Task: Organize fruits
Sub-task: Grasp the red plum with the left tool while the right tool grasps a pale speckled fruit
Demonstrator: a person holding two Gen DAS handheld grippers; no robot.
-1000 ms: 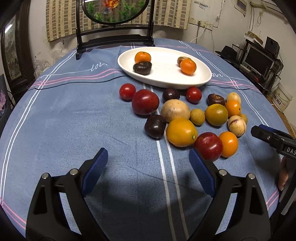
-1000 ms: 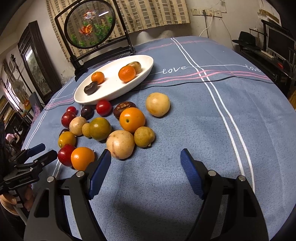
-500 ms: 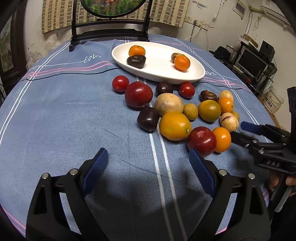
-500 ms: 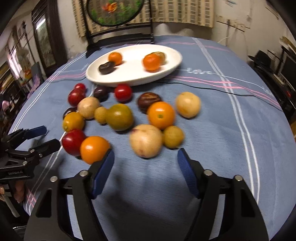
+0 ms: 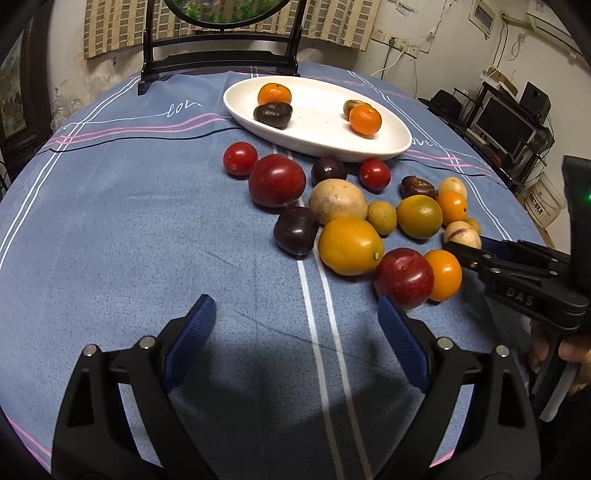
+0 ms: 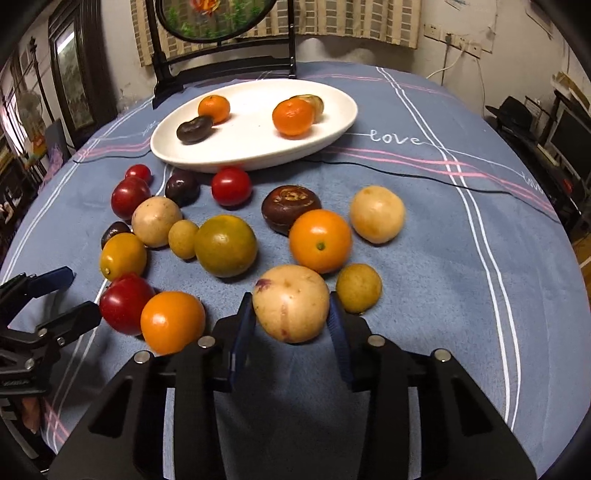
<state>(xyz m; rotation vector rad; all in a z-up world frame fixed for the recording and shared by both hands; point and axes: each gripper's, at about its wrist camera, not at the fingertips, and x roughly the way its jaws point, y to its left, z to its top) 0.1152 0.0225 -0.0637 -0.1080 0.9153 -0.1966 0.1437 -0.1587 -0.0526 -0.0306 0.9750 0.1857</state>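
Observation:
Several fruits lie in a cluster on the blue tablecloth in front of a white oval plate [image 5: 391, 147] [image 6: 332, 125] that holds two tangerines, a dark fruit and a brownish one. My right gripper [image 6: 291, 325] is closed around a pale yellow fruit with purple streaks [image 6: 291, 302] [image 5: 461, 234]; its pads touch both sides. It also shows in the left wrist view [image 5: 469, 251]. My left gripper [image 5: 295, 339] is open and empty, its right pad just in front of a red plum [image 5: 404, 277] [image 6: 125, 302]. An orange fruit [image 6: 171, 319] lies beside the plum.
A black wooden stand with a round painted panel [image 6: 218, 22] rises behind the plate. The table edge falls away to the right, with shelves and a monitor [image 5: 506, 122] beyond. A black cable [image 6: 424, 177] crosses the cloth.
My right gripper moved forward and closed around the pale streaked fruit. My left gripper crept a little nearer the red plum and stayed open.

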